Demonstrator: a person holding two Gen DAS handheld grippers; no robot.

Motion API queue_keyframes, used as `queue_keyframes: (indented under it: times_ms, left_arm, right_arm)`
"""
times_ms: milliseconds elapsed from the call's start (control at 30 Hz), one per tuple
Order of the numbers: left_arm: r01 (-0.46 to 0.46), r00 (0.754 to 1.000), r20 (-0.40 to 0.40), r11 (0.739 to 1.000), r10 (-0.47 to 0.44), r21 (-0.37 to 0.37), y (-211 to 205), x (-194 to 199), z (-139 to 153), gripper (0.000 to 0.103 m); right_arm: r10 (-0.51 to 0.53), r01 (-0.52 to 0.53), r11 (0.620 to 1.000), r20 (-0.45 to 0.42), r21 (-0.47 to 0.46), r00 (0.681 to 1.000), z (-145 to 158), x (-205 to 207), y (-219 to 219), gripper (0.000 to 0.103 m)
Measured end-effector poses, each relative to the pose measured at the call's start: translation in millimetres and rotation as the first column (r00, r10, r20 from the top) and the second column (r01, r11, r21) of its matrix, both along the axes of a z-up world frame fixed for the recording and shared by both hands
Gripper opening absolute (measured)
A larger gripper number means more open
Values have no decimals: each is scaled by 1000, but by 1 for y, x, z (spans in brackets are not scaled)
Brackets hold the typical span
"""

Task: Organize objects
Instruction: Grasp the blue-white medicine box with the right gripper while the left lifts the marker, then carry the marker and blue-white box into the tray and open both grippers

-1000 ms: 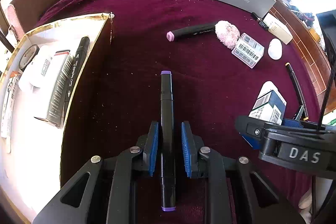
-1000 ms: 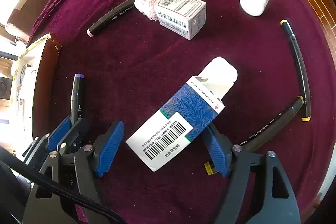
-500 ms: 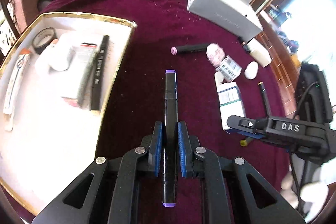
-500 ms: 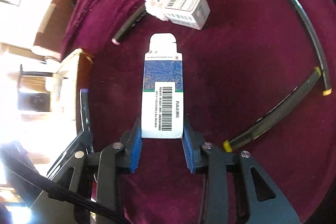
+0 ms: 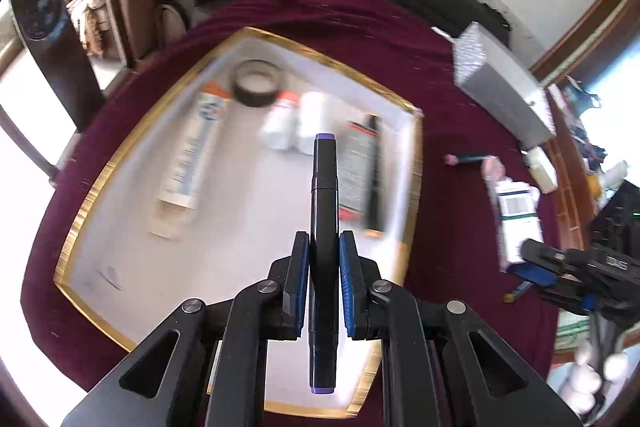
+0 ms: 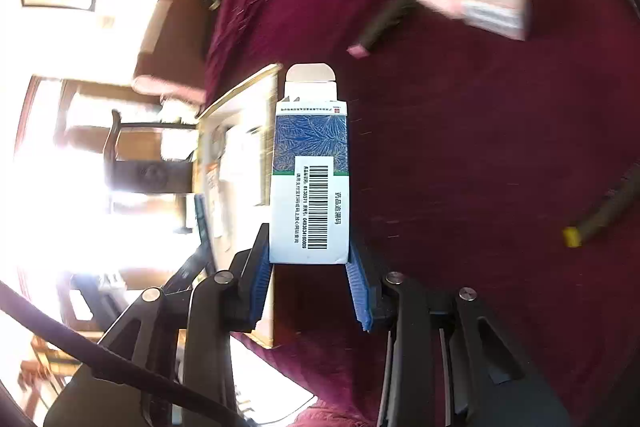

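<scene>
Both grippers loaded: marker in the left, carton in the right, both held above the maroon cloth (image 6: 480, 155).

The left gripper (image 5: 324, 279) has its blue pads closed narrowly on a black purple-capped marker (image 5: 325, 211), whose long axis runs straight ahead along the fingers, one capped end forward over the gold-rimmed white tray (image 5: 416, 163) and the other behind the pads. The tray holds a tape roll (image 5: 258, 83), a tube (image 5: 192, 155), white bottles (image 5: 296, 125) and a boxed item; details are blurred. The right gripper (image 6: 310, 267) clamps the near end of a blue-and-white barcoded carton (image 6: 310, 179), long axis forward, open white flap at the far end, beside the tray's edge (image 6: 244, 87). A pink-capped marker (image 6: 380, 27) lies on the cloth beyond.
</scene>
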State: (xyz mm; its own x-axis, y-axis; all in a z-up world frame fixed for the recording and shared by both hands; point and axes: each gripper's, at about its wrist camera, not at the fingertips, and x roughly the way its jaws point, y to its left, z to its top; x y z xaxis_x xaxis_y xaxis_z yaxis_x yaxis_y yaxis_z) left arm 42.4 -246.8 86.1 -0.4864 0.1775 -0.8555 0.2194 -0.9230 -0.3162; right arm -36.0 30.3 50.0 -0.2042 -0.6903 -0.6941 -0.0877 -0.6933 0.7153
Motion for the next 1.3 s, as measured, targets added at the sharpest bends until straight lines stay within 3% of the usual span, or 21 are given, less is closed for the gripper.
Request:
queue_keyframes:
  times_ms: [200,433,733,1300]
  left_arm:
    - [22,999,45,997,-19,-74,-24,-21,-23,12]
    - [49,994,102,996,-41,-78,-39,-55,-50,12]
    - [93,988,130,992,-82,-85,-46,-73,-65,12]
    - [95,994,59,987,-88,-130,-73,-63,-13,15]
  right_arm:
    - [93,-93,996,1,-11,996,7,-10,-60,33]
    - [170,-170,985,19,10,985,2,-22,-123,33]
    - [233,-236,971,50,48,971,-16,-26,-163,33]
    - [284,-293,934,70,206,956,-38,-26,-197,33]
